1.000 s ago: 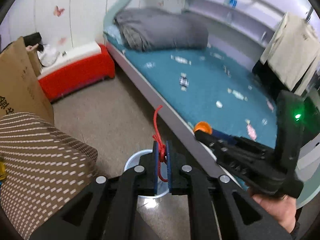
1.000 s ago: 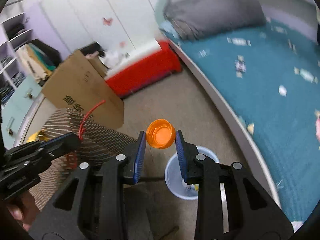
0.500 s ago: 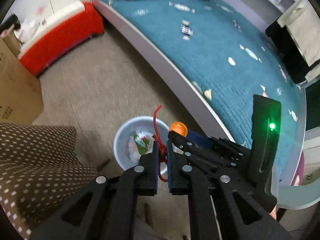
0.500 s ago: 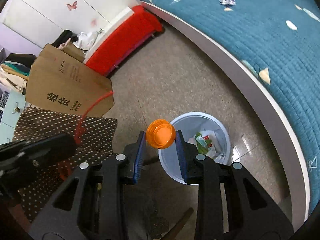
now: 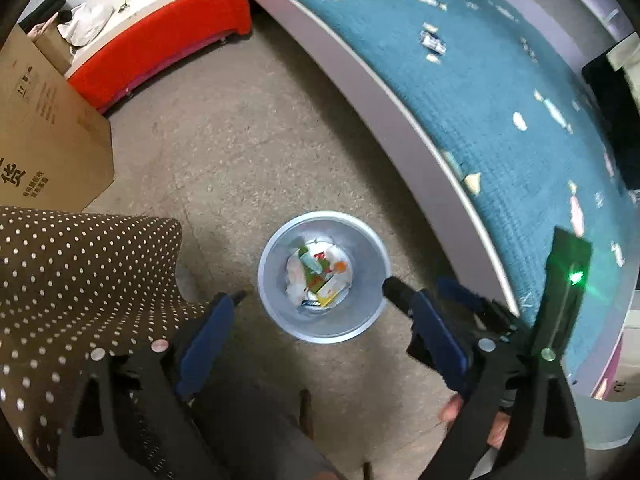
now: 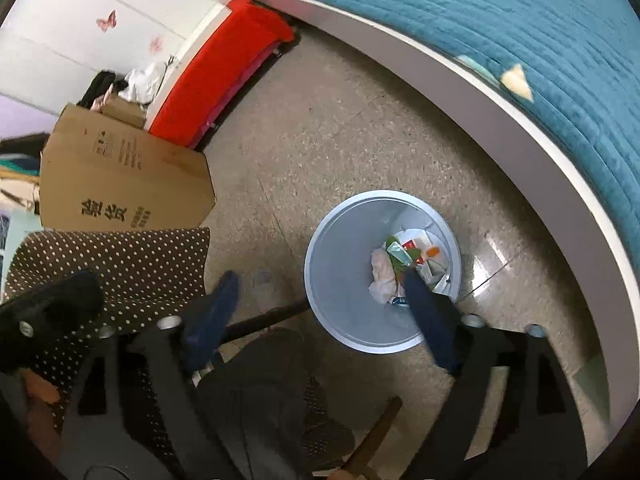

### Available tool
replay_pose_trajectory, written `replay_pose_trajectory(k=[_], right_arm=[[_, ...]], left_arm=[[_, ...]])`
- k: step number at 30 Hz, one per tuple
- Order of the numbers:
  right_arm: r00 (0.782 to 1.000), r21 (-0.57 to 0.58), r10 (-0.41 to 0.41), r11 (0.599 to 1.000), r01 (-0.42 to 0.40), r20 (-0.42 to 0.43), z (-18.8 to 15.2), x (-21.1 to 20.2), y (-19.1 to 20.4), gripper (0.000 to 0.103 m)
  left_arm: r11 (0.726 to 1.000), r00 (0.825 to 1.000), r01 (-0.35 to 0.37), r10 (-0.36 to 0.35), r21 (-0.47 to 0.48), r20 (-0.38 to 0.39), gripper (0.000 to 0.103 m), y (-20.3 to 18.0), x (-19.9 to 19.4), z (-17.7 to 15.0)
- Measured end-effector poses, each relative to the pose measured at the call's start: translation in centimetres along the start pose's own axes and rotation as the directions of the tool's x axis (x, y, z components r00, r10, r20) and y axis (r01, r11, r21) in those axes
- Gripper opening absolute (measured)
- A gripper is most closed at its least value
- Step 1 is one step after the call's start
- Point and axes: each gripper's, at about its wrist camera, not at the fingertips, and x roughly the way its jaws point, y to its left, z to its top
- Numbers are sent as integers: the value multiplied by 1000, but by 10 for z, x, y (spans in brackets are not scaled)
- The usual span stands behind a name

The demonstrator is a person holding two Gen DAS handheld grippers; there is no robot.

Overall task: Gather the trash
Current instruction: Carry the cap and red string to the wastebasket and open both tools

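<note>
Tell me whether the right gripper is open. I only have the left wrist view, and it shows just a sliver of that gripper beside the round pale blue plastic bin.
Observer: In the right wrist view, the right gripper is wide open, with nothing between its blue pads.
Operator: Where is it relative to the trash?
Observer: One fingertip overlaps the opening of the round pale blue plastic bin, next to a crumpled white tissue inside. The other fingertip lies outside the rim, over the speckled floor.
</note>
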Motion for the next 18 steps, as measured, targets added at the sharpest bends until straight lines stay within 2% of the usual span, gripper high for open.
replay_pose_trajectory(k=[4, 7, 10, 16, 18], right_arm=[[999, 32, -28, 999, 27, 35, -8, -24, 1, 97], [996, 13, -34, 999, 33, 80, -14, -51, 13, 97], [990, -17, -25, 999, 28, 141, -19, -82, 32, 97], [970, -102, -49, 992, 75, 237, -34, -133, 80, 97], [969, -140, -29, 988, 66, 247, -44, -144, 101, 97]], left_arm=[[999, 997, 43, -45, 28, 63, 91, -5, -27, -14], [997, 989, 61, -66, 44, 129, 91, -8, -57, -28], [996, 972, 76, -85, 49, 218, 93, -5, -89, -45], [999, 928, 26, -41, 47, 370, 94, 7, -150, -89], [999, 913, 9, -22, 34, 407, 94, 16, -167, -105]])
